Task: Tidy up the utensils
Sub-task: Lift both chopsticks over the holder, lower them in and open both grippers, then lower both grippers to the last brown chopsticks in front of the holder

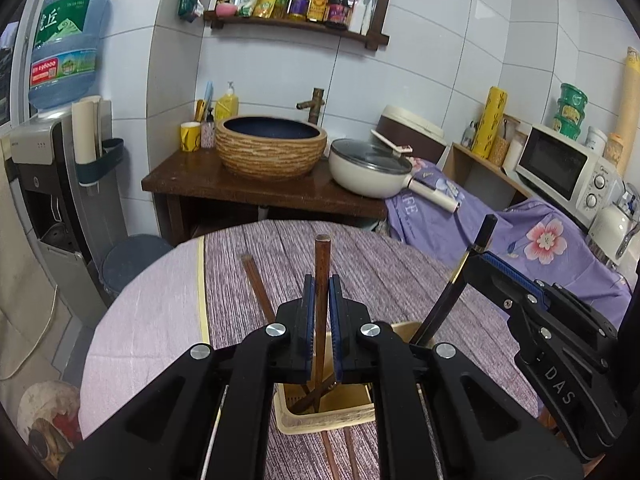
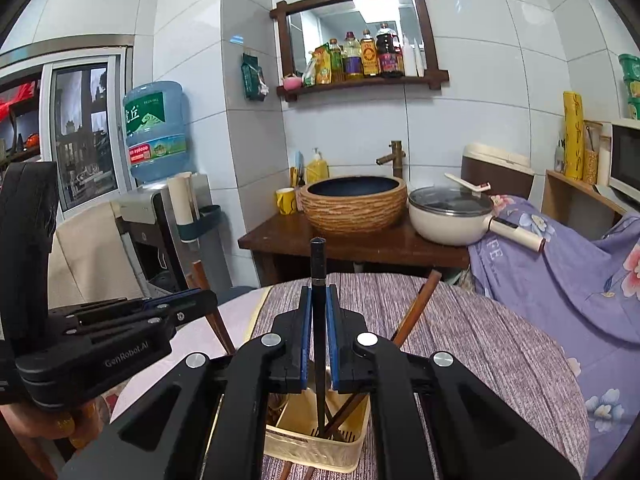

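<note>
The left gripper [image 1: 320, 300] pinches a brown chopstick [image 1: 321, 264] between its jaws. The right gripper [image 2: 319, 308] pinches a black chopstick [image 2: 318, 264]. Both reach into the yellow basket [image 2: 316, 450].

The holder [image 2: 316, 446] stands on the table [image 2: 480, 340]; behind the table, the basin [image 2: 354, 204], with the pan [image 2: 450, 216] to its right

Straight beyond the jaws: white-tiled walls [image 2: 472, 80], a wood-framed mirror shelf [image 2: 360, 84] of bottles, a dark wooden counter [image 1: 240, 184] bearing a woven-look basin [image 1: 272, 148]. Off left, a water dispenser [image 1: 52, 168] and window [image 2: 86, 128]. Off right, a microwave [image 1: 568, 168].
</note>
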Available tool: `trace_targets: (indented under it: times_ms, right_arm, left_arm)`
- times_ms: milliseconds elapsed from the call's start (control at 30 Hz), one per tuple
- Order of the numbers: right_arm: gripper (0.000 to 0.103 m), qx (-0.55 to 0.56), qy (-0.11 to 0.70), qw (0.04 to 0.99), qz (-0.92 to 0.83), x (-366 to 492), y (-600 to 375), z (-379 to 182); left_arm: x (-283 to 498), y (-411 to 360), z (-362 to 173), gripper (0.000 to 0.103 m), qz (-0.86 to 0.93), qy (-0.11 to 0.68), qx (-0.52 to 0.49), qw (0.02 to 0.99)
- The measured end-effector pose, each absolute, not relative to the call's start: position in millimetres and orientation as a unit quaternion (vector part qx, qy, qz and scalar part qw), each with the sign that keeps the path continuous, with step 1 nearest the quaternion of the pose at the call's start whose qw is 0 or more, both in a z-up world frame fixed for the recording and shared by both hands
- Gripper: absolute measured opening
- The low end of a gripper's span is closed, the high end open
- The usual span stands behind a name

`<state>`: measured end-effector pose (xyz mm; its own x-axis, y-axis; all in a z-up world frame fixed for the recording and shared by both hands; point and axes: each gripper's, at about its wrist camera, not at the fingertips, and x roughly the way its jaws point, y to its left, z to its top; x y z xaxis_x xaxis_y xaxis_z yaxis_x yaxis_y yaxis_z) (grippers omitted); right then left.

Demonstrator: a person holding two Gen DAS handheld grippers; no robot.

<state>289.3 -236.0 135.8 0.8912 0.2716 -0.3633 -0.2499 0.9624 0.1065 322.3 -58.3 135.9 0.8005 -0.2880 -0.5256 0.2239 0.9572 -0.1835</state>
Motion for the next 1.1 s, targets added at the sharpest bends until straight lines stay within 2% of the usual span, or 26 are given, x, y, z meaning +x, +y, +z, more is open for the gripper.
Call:
trace_targets:
  times_ms: [333,367,433,500,533,567,600,633,800,900,1100]
  right_arm:
    - [0.009,0.028,0.191,0.972,0.132,288.2,-238.8,122.1]
    - [0.011,0.03,0.186,0.973,0.135,286.9,-239.4,122.6]
    - [0.028,0.028,0.173,0.975,0.135,283.0,-242.3,124.6]
    - [0.036,0.023,0.156,0.979,0.128,276.4,-245.4,127.6]
    - [0.037,0.023,0.149,0.98,0.128,272.8,-247.1,129.5]
    - [0.037,0.022,0.144,0.981,0.127,269.1,-249.2,131.3]
    - [0.041,0.021,0.137,0.982,0.125,264.0,-252.1,132.7]
    - [0.046,0.018,0.13,0.984,0.122,258.6,-255.0,133.5]
    - [0.052,0.017,0.116,0.987,0.107,230.5,-268.8,129.8]
    - [0.053,0.026,0.123,0.986,0.109,216.0,-273.7,123.1]
    - [0.057,0.035,0.154,0.98,0.12,194.9,-273.1,99.8]
  left_arm:
    - [321.2,-65.5,114.3,0.008,-0.144,0.292,-0.058,0.944]
    - [319.2,-66.2,115.4,0.008,-0.145,0.288,-0.056,0.945]
    - [312.3,-68.6,119.8,0.008,-0.148,0.276,-0.049,0.948]
    - [303.5,-69.0,124.9,0.016,-0.144,0.262,-0.041,0.953]
    - [298.1,-67.8,126.5,0.034,-0.142,0.255,-0.039,0.956]
    - [293.4,-65.5,127.8,0.064,-0.141,0.25,-0.041,0.957]
    - [289.1,-61.4,128.9,0.076,-0.14,0.244,-0.047,0.959]
    - [282.5,-55.9,129.0,0.08,-0.134,0.235,-0.056,0.961]
    - [255.8,-38.4,125.7,0.083,-0.125,0.227,-0.069,0.963]
    - [237.4,-31.2,118.4,0.093,-0.115,0.217,-0.075,0.966]
    - [209.4,-31.4,89.9,0.095,-0.076,0.215,-0.025,0.973]
